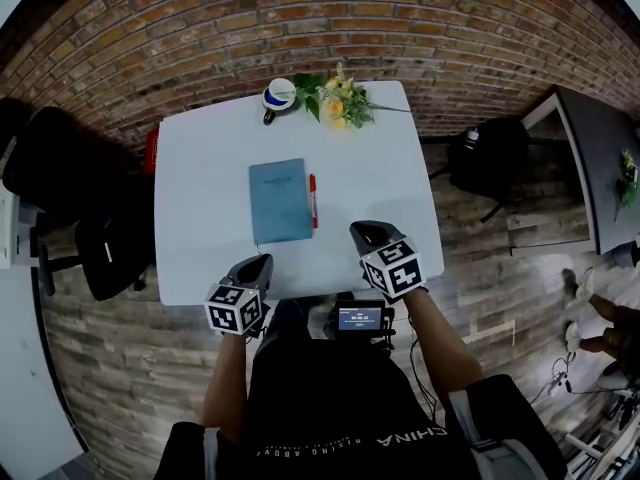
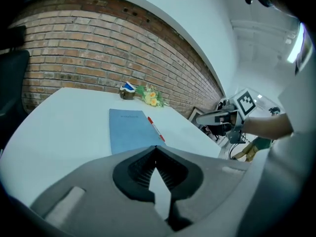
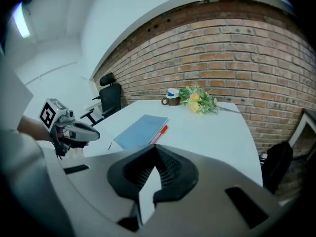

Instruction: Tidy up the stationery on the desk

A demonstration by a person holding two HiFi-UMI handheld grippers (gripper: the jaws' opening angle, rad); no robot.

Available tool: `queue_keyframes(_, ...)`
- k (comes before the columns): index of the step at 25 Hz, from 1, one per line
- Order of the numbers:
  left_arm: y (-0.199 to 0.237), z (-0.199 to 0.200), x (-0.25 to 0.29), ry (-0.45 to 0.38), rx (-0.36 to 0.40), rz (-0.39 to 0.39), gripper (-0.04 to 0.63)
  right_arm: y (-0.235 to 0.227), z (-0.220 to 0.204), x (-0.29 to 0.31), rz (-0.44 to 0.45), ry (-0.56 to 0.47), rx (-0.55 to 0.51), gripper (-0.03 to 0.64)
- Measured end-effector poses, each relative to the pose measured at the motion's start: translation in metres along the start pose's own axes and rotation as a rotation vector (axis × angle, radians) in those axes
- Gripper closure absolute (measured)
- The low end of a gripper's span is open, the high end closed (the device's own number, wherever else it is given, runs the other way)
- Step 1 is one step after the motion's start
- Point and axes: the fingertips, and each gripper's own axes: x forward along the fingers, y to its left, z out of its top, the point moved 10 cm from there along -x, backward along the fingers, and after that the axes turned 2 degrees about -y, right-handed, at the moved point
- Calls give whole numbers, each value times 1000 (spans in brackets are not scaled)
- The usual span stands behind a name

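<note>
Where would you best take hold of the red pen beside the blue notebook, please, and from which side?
I'd grip the red pen at mid-barrel, tongs closing across it, coming down from above and slightly from its right. It lies flat, close along the blue notebook's right edge, so only the right side offers bare table; the right tongs are nearer.

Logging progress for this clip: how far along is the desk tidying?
Looks done: the red pen lies straight beside the blue notebook, along its right edge. In hand: nothing; the left gripper and right gripper are both shut and empty near the table front. Left: nothing obvious.
</note>
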Motion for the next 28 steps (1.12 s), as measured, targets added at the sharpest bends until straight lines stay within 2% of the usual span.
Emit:
queue_keyframes(7,-31,-27,-28,-15,-5,12,584,8,-20,-26,13,-13,-15,607)
queue_keyframes(14,-39,-40,-50,-41,24,-37,584,41,-36,-52,-30,-38,2,607)
queue_keyframes(19,-41,-63,-81,-51,49,-96,584,86,-53,-65,-73,-45,15,607)
queue_keyframes(28,-47,-115,-155,-100,88,-148,584,184,-84,-93,-105,-84,-3,607)
